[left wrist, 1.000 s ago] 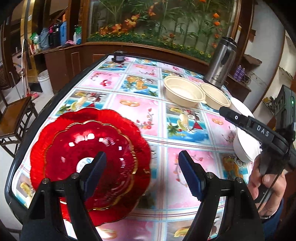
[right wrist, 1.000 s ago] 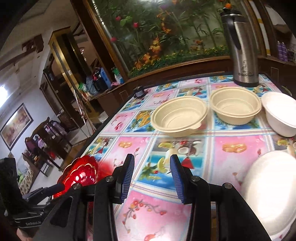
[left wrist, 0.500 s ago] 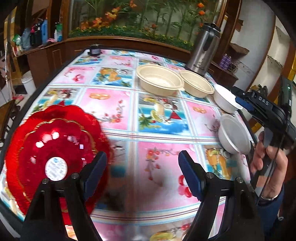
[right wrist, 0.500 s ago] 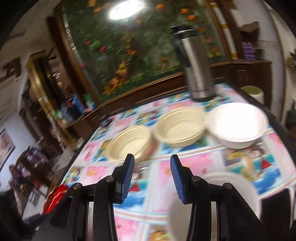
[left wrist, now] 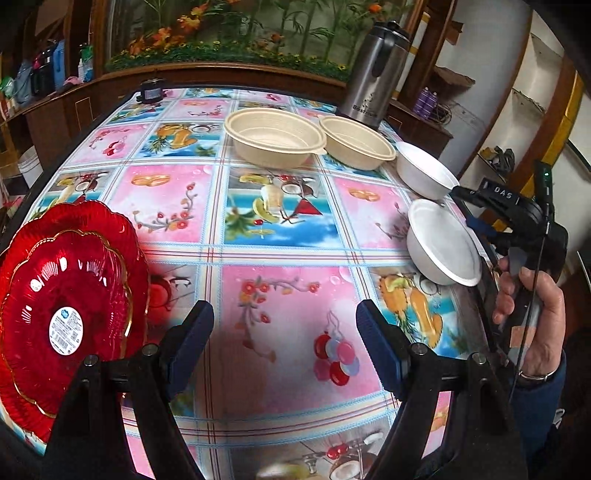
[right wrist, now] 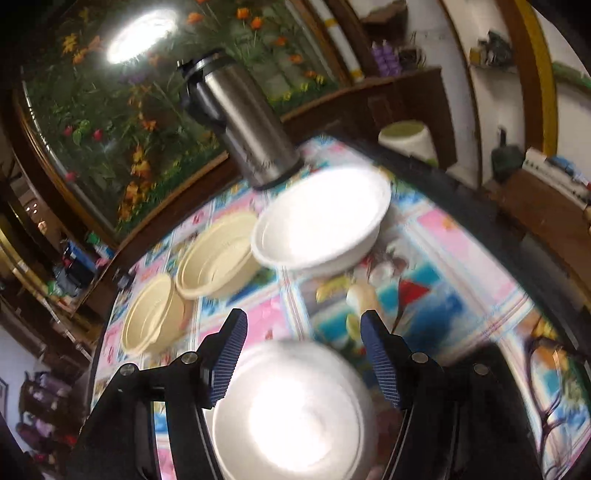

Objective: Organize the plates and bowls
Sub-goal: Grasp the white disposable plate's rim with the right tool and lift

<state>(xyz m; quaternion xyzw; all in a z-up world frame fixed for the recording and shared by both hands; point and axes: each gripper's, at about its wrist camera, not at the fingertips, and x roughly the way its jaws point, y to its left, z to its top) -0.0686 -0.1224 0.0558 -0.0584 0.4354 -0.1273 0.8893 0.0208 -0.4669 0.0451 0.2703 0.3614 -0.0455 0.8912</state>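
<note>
Fruit-and-flower oilcloth covers the table (left wrist: 177, 206), with two beige bowls (left wrist: 275, 138) and a steel thermos (left wrist: 373, 74) toward twelve o'clock and stacked red plates (left wrist: 70, 295) at nine. Left gripper (left wrist: 284, 336) hangs wide and empty. Right gripper (right wrist: 303, 347), jaws opening, straddles the near white bowl (right wrist: 288, 413) without pressing; another white bowl (right wrist: 325, 218) sits beyond.

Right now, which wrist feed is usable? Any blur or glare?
Left wrist view: sharp, evenly lit, only fisheye bending at the table edge; red plates show small highlights. Right wrist view: motion-blurred throughout; both white bowls, near and far, are blown out, and a lamp reflection glares on the glass.
</note>
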